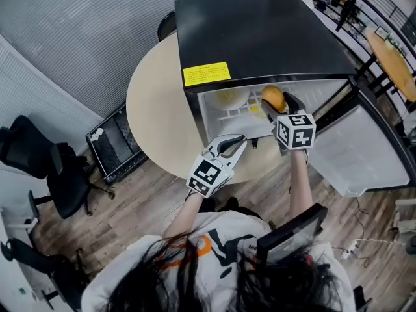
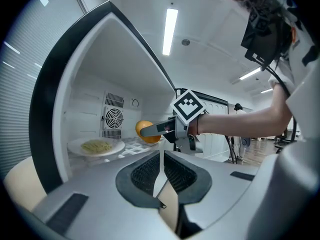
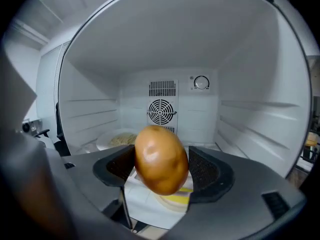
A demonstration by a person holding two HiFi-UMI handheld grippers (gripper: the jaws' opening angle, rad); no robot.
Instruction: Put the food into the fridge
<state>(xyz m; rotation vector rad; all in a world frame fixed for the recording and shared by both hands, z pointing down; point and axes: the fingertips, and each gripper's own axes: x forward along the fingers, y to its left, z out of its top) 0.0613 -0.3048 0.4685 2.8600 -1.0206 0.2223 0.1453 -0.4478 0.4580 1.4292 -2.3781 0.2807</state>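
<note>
A small black fridge [image 1: 260, 38] stands on a round table with its door [image 1: 357, 155] swung open to the right. My right gripper [image 1: 276, 104] reaches into the fridge mouth, shut on an oval orange-brown food [image 3: 161, 159], which also shows in the head view [image 1: 273, 97] and the left gripper view [image 2: 144, 129]. It hangs above the white shelf. A white plate of noodles [image 3: 120, 140] sits at the shelf's back left [image 1: 231, 98]. My left gripper [image 1: 237, 142] waits just outside the fridge front, shut with nothing between its jaws [image 2: 161, 156].
A flat yellow item [image 3: 175, 200] lies on the shelf under the held food. The beige table [image 1: 156, 103] juts left of the fridge. Black office chairs [image 1: 52, 168] and a black tray [image 1: 117, 145] stand on the wooden floor at the left.
</note>
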